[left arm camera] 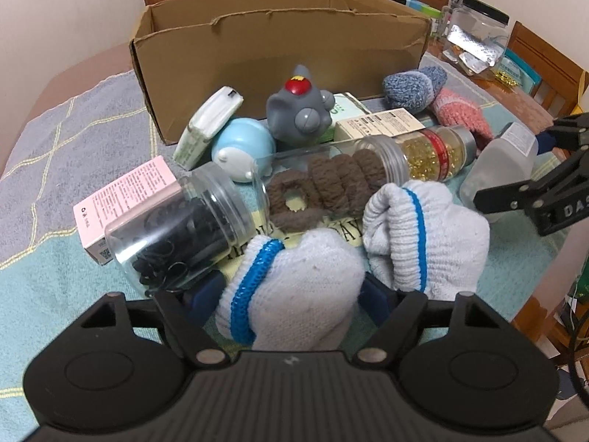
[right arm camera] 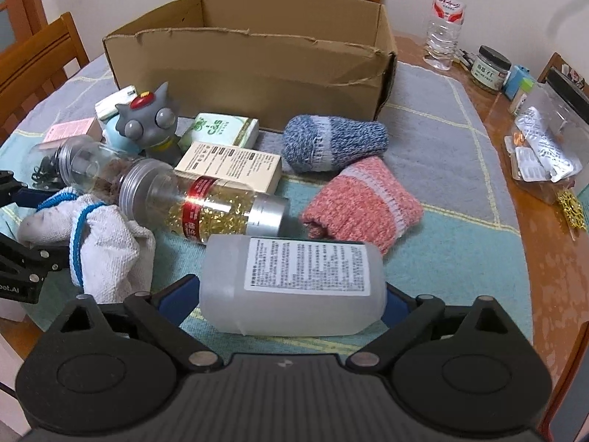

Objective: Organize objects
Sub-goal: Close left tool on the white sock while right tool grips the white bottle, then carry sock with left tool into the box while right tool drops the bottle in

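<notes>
An open cardboard box [left arm camera: 279,55] stands at the back of the table; it also shows in the right wrist view [right arm camera: 250,70]. My left gripper [left arm camera: 291,294] is shut on a white sock with a blue band [left arm camera: 294,287], low over the cloth. A second white sock [left arm camera: 423,228] lies beside it. My right gripper [right arm camera: 291,298] is closed around a translucent white bottle [right arm camera: 294,283] lying on its side; whether it is lifted I cannot tell. That bottle shows in the left wrist view [left arm camera: 504,162].
In front of the box lie a grey toy [left arm camera: 298,110], a blue toy [left arm camera: 243,147], jars of hair ties [left arm camera: 176,235] [left arm camera: 331,184], a capsule bottle [right arm camera: 221,206], small boxes [right arm camera: 228,165], a blue sock [right arm camera: 331,143] and a pink sock [right arm camera: 360,206]. A water bottle [right arm camera: 443,22] and jars [right arm camera: 489,68] stand right.
</notes>
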A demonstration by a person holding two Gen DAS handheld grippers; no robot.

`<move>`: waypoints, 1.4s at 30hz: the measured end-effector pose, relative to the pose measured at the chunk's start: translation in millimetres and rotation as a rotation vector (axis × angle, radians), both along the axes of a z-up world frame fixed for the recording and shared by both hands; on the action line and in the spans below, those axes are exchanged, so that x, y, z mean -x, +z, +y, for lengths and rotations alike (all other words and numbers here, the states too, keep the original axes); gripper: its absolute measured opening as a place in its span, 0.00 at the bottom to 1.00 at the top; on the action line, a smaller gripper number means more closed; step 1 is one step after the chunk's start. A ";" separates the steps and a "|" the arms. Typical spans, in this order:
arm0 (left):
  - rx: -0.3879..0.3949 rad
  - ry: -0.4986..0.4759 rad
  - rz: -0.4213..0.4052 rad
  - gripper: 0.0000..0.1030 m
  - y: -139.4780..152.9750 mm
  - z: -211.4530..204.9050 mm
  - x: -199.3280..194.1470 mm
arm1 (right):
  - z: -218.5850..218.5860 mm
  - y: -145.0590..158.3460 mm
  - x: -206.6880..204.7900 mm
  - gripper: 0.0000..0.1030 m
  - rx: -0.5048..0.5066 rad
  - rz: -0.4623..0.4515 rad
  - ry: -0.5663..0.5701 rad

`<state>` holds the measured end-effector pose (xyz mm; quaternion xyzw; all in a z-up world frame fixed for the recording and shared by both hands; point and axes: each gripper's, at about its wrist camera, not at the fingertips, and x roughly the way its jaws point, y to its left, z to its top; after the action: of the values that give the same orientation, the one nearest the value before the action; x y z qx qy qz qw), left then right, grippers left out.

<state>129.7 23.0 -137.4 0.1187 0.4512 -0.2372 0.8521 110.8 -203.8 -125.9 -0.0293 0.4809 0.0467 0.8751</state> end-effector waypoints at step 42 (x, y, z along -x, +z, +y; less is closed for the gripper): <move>0.031 0.014 -0.171 0.66 161.7 -27.2 -142.6 | -6.1 129.0 -86.6 0.85 -0.012 0.013 0.116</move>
<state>272.3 -4.2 24.3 0.1220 0.3739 -0.2273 0.8909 197.3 -209.9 3.1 -0.0517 0.4836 0.1005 0.8680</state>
